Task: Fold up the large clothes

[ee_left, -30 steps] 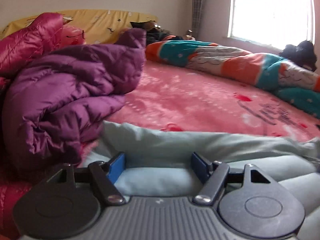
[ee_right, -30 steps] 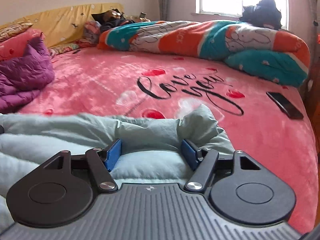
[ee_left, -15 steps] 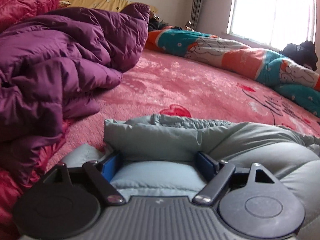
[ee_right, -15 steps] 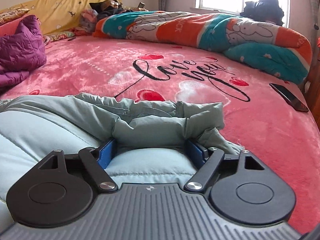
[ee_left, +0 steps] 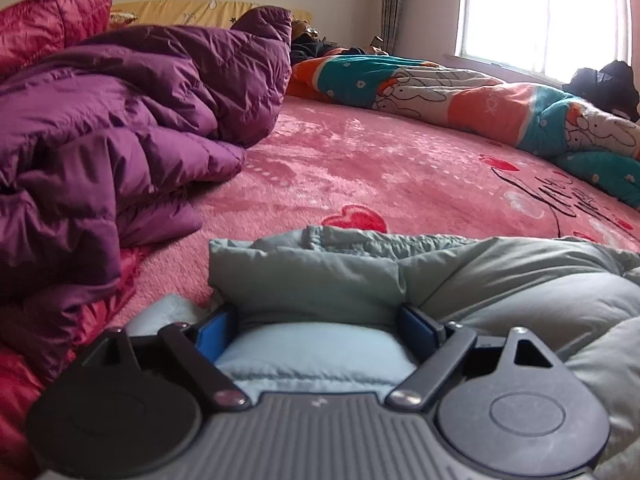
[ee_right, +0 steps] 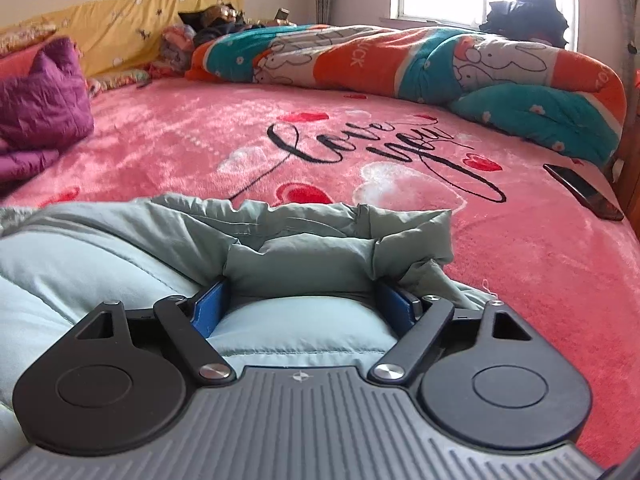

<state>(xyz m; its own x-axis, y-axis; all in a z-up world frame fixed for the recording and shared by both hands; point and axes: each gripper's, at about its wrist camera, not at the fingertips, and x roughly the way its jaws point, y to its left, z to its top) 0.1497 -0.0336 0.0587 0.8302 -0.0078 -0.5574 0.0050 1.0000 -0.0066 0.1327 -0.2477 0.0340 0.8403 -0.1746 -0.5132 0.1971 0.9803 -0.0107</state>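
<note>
Both grippers have just been opening: left gripper point(ee_left: 316, 320) and right gripper point(ee_right: 302, 300) now stand wide w/ the pale green padded jacket point(ee_right: 120, 248) bulging between the jaws, looking released rather than clamped. Jacket lies on the pink bed point(ee_right: 520, 264) right under & ahead of both grippers, its edge doubled over. One fold looks laid; probably more folds left, plus the purple jacket point(ee_left: 120, 128) heaped left of the left gripper.

Both claws, left claw point(ee_left: 316, 322) and right claw point(ee_right: 308, 300), have just been opening around the pale padded coat point(ee_right: 100, 248).
</note>
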